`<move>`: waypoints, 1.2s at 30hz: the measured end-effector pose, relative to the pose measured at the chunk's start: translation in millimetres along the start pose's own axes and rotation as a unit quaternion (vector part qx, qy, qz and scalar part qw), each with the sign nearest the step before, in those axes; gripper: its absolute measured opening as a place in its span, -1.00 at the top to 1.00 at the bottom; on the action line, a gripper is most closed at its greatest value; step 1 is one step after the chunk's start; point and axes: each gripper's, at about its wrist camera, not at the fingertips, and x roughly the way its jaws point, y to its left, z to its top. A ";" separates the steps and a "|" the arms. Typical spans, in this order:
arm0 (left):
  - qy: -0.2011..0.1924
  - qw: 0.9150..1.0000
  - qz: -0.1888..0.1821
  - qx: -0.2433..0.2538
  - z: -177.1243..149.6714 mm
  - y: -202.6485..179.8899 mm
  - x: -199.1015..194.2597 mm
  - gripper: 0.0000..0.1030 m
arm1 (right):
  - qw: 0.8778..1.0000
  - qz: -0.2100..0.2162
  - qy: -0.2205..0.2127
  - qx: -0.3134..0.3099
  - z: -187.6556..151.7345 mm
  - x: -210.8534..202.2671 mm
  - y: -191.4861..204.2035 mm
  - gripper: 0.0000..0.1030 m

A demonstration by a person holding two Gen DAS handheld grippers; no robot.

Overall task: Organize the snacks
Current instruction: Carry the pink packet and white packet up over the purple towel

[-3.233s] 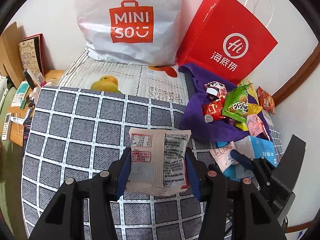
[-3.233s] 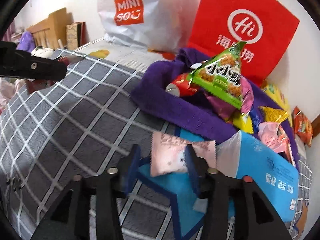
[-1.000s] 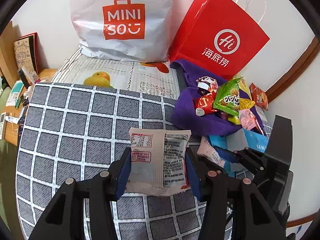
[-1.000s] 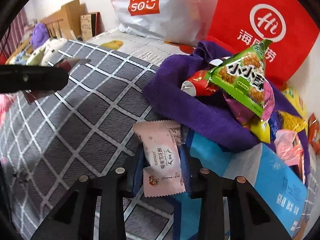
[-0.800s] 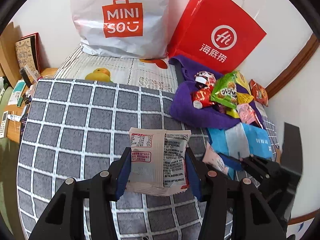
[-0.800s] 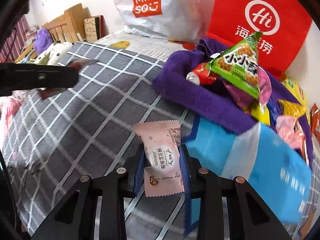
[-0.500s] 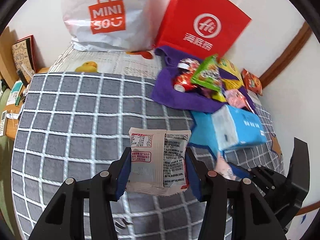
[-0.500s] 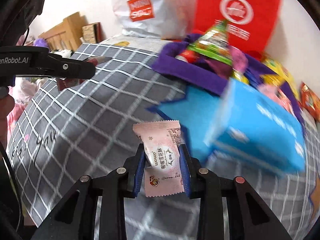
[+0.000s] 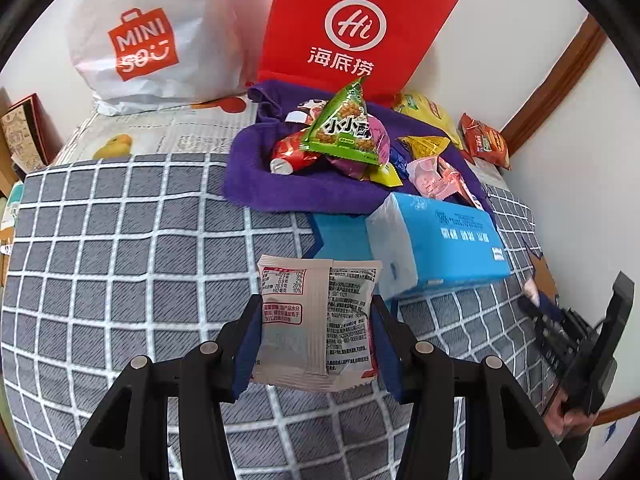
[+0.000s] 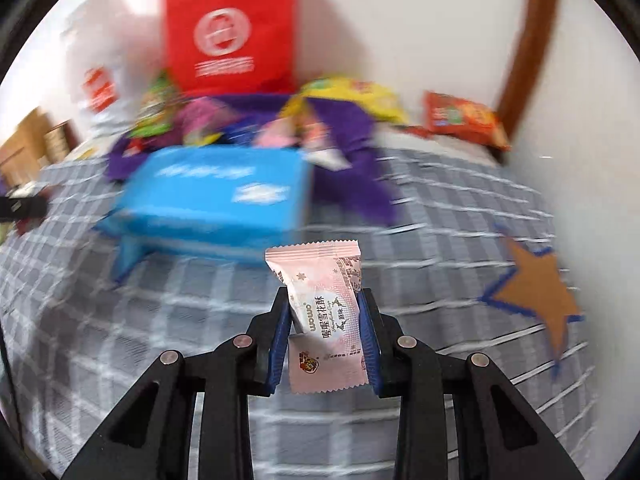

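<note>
Evenly and brightly lit in both views, with soft diffuse light and only faint shadows under the blue tissue pack (image 9: pixel 438 246). Sharp throughout in the left wrist view: crisp print on the red paper bag (image 9: pixel 352 28) and on the white snack packet (image 9: pixel 316 324). Heavily motion-blurred in the right wrist view, smearing the red paper bag (image 10: pixel 230 36), the blue tissue pack (image 10: pixel 218 200) and the grid lines of the checked bedspread (image 10: pixel 440 216) sideways; sharp only on the pink snack packet (image 10: pixel 326 316). Strong fisheye bending at the edges, curving the bedspread (image 9: pixel 120 240) grid, with black vignette in every corner. Mild sheen on the wrappers.
</note>
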 end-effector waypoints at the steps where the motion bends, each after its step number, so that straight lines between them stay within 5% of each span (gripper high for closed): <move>1: 0.000 1.000 0.000 0.000 2.5 -1.8 2.6 0.05 | 1.000 -0.012 -0.003 0.006 5.3 5.1 -8.6 0.37; 6: 0.007 1.000 0.007 -0.004 16.5 -4.2 16.8 0.05 | 1.000 -0.009 -0.002 0.020 37.1 39.5 -22.0 0.37; 12: 0.007 1.000 0.013 -0.009 27.1 5.0 22.8 0.05 | 1.000 0.018 0.002 0.001 62.1 72.3 6.5 0.38; 22: 0.005 1.000 0.006 -0.009 30.3 10.0 23.5 0.05 | 0.998 0.053 -0.005 -0.021 69.1 70.3 44.3 0.38; 36: -0.017 0.999 -0.018 0.026 37.5 -28.2 0.0 0.05 | 0.998 0.043 -0.042 -0.012 81.0 15.1 30.7 0.38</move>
